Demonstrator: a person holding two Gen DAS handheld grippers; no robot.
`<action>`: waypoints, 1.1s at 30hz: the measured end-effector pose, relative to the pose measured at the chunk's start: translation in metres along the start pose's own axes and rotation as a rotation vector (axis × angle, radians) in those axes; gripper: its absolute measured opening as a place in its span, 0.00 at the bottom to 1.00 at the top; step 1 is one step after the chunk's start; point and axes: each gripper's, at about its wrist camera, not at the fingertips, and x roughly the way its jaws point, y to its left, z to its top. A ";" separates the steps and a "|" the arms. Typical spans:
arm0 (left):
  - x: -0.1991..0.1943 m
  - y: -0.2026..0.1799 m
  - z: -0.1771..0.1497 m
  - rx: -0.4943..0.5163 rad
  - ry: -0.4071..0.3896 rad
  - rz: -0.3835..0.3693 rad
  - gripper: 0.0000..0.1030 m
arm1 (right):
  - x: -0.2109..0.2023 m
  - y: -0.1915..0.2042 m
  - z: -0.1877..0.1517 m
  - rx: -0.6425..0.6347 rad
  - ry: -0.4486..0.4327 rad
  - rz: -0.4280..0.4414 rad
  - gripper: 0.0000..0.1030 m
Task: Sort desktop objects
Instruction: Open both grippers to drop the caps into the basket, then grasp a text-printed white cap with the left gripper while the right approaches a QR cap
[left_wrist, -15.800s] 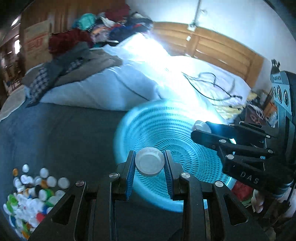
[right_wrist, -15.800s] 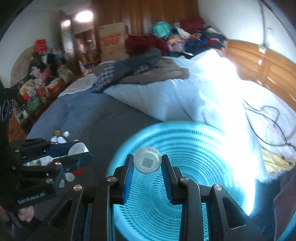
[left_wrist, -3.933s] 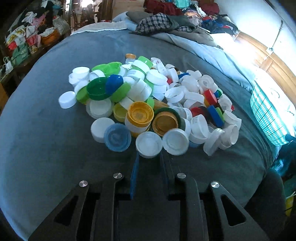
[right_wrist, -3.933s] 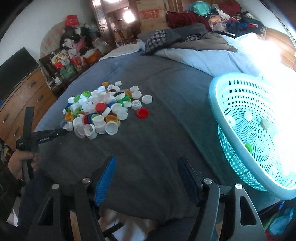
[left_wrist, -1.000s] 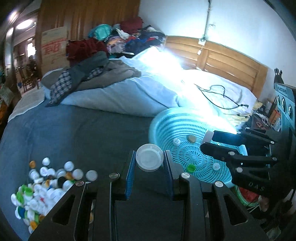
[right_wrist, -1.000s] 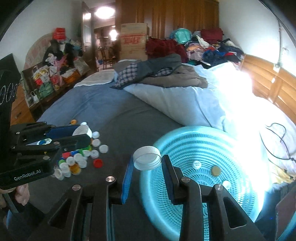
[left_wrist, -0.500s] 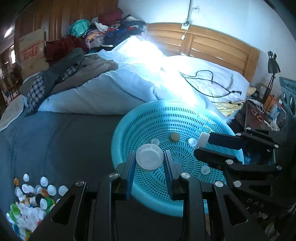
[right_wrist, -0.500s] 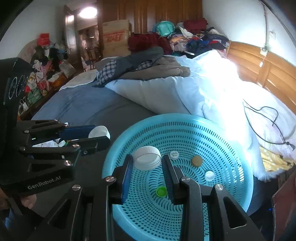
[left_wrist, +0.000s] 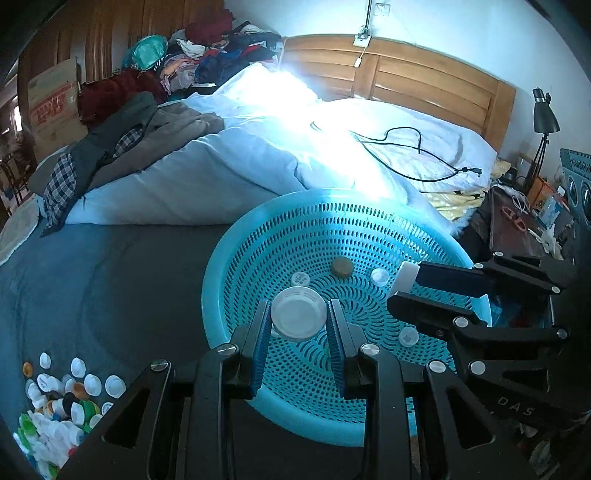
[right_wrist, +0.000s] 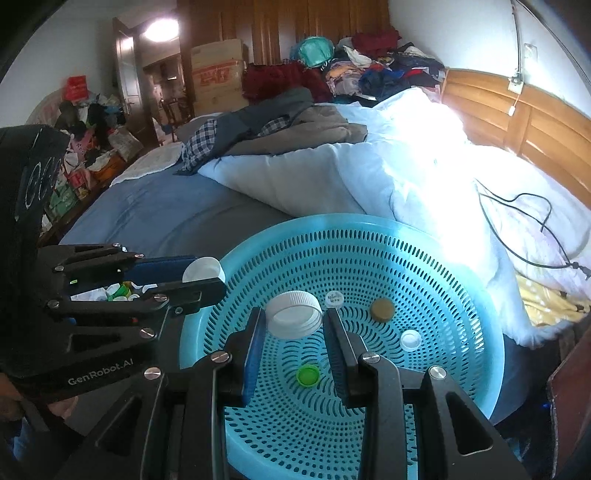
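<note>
Both grippers are loaded and sit over the teal basket (left_wrist: 221, 266), which fills the lower centre of both views. The left gripper (left_wrist: 298, 325) is clamped on a flat white cap (left_wrist: 298, 314), face up. The right gripper (right_wrist: 293, 325) is clamped on a ribbed white cap (right_wrist: 293, 314), open side toward the lens.

Step in hand, as I read it: drop both caps into the basket.
- Release only once each cap is clearly inside the rim. In the right view the left gripper (right_wrist: 207, 278) sits mid-left, right at the basket's left edge, so it looks like the marginal one; nudge it inward first.
- Open the jaws fully and cleanly; these caps are light and can stick to a pad.
- Keep the two tools apart. They look close in the left view, where the right gripper (left_wrist: 400, 290) is at centre right.
- Loose caps already lie in the basket: brown (right_wrist: 382, 309), green (right_wrist: 307, 375) and small white ones.

Versus a second ago: the basket was smaller and off to the right, with both caps over the dark blanket (left_wrist: 92, 288). Now both caps are over the mesh. The cap pile (left_wrist: 55, 406) sits further into the lower left corner. Both grips are unchanged.
</note>
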 end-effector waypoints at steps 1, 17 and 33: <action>0.000 0.000 0.000 0.002 0.000 -0.002 0.24 | 0.000 0.000 0.000 -0.001 0.000 -0.002 0.34; -0.057 0.067 -0.067 -0.108 -0.081 0.054 0.53 | -0.029 0.016 -0.015 0.018 -0.113 0.042 0.58; -0.132 0.246 -0.316 -0.643 0.040 0.341 0.27 | 0.020 0.126 -0.100 -0.082 0.084 0.263 0.61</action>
